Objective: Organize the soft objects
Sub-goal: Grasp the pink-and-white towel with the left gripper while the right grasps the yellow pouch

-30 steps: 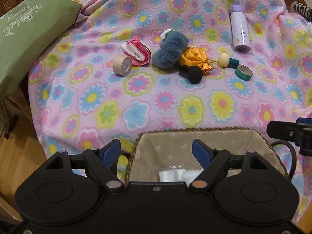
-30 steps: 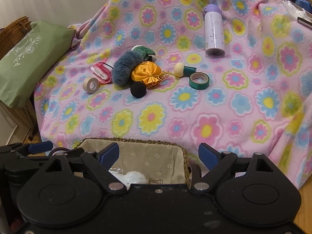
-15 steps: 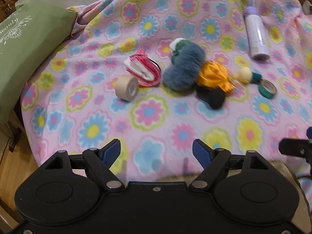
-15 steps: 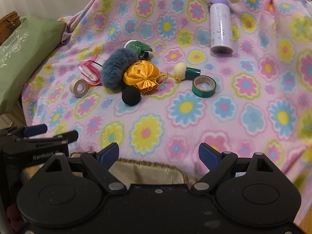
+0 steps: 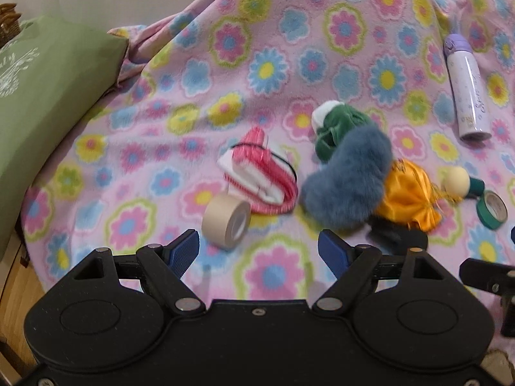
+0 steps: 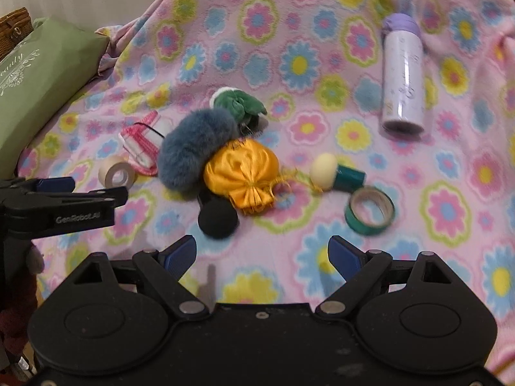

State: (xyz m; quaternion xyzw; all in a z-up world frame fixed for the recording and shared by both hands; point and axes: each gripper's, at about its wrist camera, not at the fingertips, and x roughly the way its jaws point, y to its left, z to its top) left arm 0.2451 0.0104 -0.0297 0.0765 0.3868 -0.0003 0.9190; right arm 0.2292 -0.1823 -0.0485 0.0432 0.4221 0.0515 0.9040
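Observation:
On the flowered blanket (image 5: 322, 25) lie a blue furry pouch (image 5: 349, 181) (image 6: 193, 148), a green plush (image 5: 334, 128) (image 6: 239, 103), an orange satin pouch (image 5: 408, 197) (image 6: 244, 173), a pink-and-white folded cloth (image 5: 260, 177) (image 6: 143, 141) and a black ball (image 6: 217, 217). My left gripper (image 5: 259, 252) is open and empty, just short of the beige tape roll (image 5: 227, 222). My right gripper (image 6: 262, 257) is open and empty, just short of the black ball. The left gripper also shows in the right wrist view (image 6: 64, 199).
A green tape ring (image 6: 370, 210) (image 5: 492, 209), a cream-headed teal object (image 6: 334, 172) and a lilac bottle (image 6: 402, 77) (image 5: 466, 87) lie to the right. A green cushion (image 5: 42, 103) (image 6: 38, 77) and a wicker basket (image 6: 14, 27) stand at the left.
Both grippers have moved forward from above the lined basket toward the pile; the basket has dropped out of view. Both stay open and empty.

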